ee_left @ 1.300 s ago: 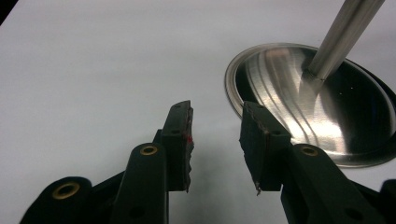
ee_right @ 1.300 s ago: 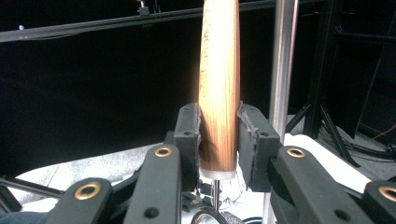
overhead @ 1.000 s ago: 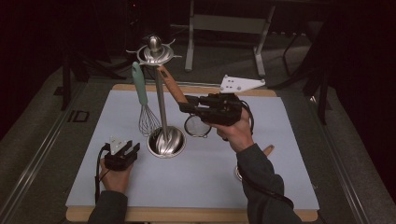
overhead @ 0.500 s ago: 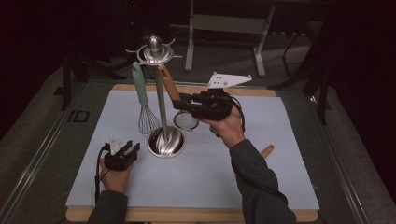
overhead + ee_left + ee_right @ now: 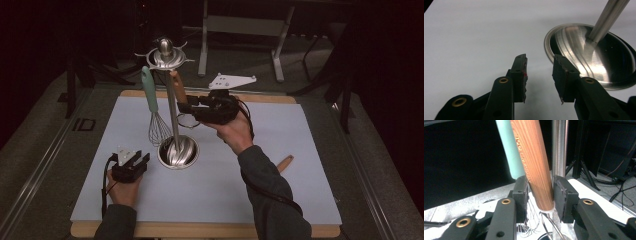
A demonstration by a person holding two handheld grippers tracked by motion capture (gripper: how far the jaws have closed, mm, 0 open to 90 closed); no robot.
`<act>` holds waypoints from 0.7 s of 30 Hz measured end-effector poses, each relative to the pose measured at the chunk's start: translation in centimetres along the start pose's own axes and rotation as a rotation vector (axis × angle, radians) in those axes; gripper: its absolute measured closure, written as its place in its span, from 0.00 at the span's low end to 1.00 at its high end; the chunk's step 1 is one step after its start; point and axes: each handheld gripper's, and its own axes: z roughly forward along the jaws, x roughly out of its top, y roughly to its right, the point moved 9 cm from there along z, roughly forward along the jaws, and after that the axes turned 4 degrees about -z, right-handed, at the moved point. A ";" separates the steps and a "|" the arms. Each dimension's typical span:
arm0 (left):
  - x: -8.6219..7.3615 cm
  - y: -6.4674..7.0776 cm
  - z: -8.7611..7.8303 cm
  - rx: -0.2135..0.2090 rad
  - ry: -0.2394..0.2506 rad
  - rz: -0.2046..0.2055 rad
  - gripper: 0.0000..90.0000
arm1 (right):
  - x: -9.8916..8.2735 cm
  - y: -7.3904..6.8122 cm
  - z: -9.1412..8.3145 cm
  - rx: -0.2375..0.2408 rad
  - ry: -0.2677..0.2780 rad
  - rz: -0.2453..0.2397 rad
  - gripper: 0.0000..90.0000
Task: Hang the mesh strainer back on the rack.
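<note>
A steel utensil stand (image 5: pixel 173 125) with a hook ring on top rises from a round base (image 5: pixel 594 55) on the pale mat. A teal-handled whisk (image 5: pixel 151 102) hangs from it. Beside it a wooden-handled utensil (image 5: pixel 177 90) with a wire loop end slants down from the ring. My right gripper (image 5: pixel 184 107) is at that handle: the wooden handle (image 5: pixel 534 162) stands between the jaws, which have just been opening, and a small gap shows at the left pad. The teal handle (image 5: pixel 509 150) and pole (image 5: pixel 560 147) are just behind. My left gripper (image 5: pixel 131 162) rests open on the mat beside the base, empty (image 5: pixel 539 75).
A second wooden handle (image 5: pixel 285 162) lies on the mat (image 5: pixel 280 190) at the right, partly under my right forearm. The mat covers a wooden board. Dark stands and table legs rise beyond the far edge.
My right gripper has carried the wooden-handled utensil left to the stand, and its jaws now stand wider around the handle. The left gripper has stayed put.
</note>
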 end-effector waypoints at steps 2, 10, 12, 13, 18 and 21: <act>0.0 0.0 0.0 0.000 0.000 -0.001 0.71 | 0.0 0.0 0.1 -0.002 -0.001 0.006 0.71; 0.0 0.0 0.0 0.000 0.000 -0.001 0.71 | -0.4 -0.1 0.1 -0.005 -0.035 -0.022 0.68; 0.0 0.0 0.0 0.000 0.000 -0.001 0.71 | -0.4 -0.3 -0.1 -0.003 -0.036 -0.031 0.68; 0.0 0.0 0.0 0.000 0.000 -0.001 0.71 | -0.4 -0.3 -0.3 -0.004 -0.034 -0.037 0.68; 0.0 0.0 0.0 -0.001 0.000 -0.002 0.71 | -0.9 -0.6 -1.0 0.002 -0.060 -0.058 0.67; 0.0 0.0 0.0 -0.001 0.000 -0.002 0.71 | -1.4 -0.4 -1.3 -0.006 -0.090 -0.068 0.68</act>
